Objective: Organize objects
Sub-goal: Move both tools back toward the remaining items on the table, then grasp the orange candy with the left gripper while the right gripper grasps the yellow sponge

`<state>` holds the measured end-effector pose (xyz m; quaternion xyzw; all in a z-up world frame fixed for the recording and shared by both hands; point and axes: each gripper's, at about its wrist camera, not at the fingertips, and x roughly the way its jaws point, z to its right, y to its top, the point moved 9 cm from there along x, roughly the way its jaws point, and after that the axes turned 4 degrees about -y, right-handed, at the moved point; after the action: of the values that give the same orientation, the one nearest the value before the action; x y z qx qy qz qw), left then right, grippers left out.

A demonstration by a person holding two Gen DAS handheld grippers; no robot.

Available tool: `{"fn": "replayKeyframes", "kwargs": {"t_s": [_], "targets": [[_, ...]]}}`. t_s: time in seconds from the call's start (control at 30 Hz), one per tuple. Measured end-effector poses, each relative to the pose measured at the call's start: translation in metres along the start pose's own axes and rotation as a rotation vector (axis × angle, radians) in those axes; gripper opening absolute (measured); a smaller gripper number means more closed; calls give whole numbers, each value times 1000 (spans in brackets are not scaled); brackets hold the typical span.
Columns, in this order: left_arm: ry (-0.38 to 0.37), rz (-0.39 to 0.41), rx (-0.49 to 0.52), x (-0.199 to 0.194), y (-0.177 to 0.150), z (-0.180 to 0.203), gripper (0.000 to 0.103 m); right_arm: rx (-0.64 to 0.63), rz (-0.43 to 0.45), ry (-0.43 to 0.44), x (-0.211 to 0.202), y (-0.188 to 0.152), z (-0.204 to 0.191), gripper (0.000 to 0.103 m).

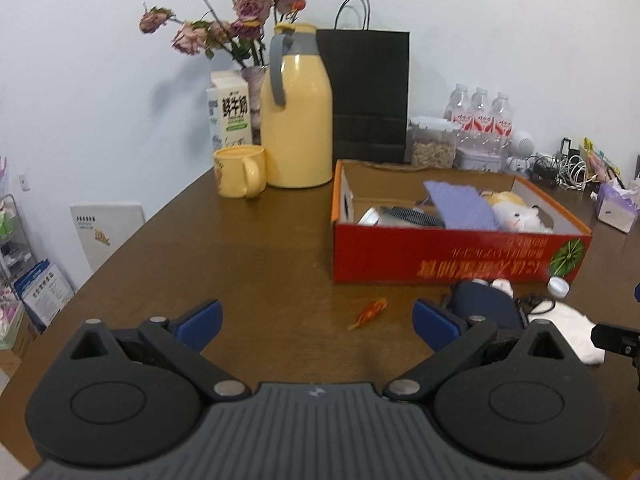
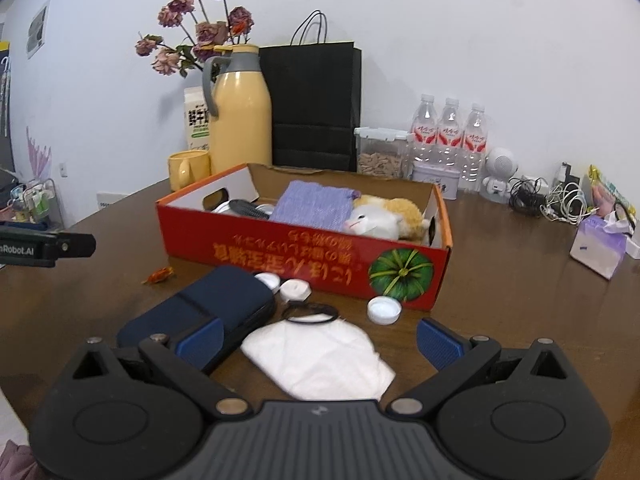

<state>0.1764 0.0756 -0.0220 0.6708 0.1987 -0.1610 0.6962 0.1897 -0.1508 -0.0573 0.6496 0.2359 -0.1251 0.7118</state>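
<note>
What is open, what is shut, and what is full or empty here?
left tongs: open, empty
right tongs: open, empty
red box: open, partly filled
yellow jug: lid shut
yellow mug: upright
clear tub: lid shut, part full
water bottles: capped
black bag: standing upright

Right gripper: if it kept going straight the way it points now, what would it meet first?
Probably the white cloth, lying between the open fingers of the right gripper. Beyond it come the black hair tie and the red cardboard box. Height above the table is unclear.
</note>
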Motion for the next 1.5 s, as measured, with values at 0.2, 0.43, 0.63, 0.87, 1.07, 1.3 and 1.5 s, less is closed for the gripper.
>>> {"fn": "replayKeyframes", "kwargs": {"t_s": [0.2, 0.43, 0.63, 0.87, 1.07, 1.3, 1.5], "targets": [[14, -24, -25, -5, -13, -13, 103, -33, -35, 85, 2, -14, -32, 101], [13, -35, -45, -7, -20, -23, 103, -93, -95, 148, 8, -34, -61, 77], [12, -49, -62, -4, -25, -29, 103, -74, -125, 158, 11, -42, -57, 60], [5, -57, -66, -1, -28, -30, 103, -73, -122, 174, 14, -44, -58, 30], [7, -62, -63, 1, -29, -29, 103, -56, -113, 176, 14, -43, -53, 31], [6, -66, -55, 8, -26, -24, 103, -38, -80, 157, 10, -37, -43, 30], [-1, -73, -46, 20, -23, -16, 103, -17, -46, 120, 11, -28, -26, 30]]}}
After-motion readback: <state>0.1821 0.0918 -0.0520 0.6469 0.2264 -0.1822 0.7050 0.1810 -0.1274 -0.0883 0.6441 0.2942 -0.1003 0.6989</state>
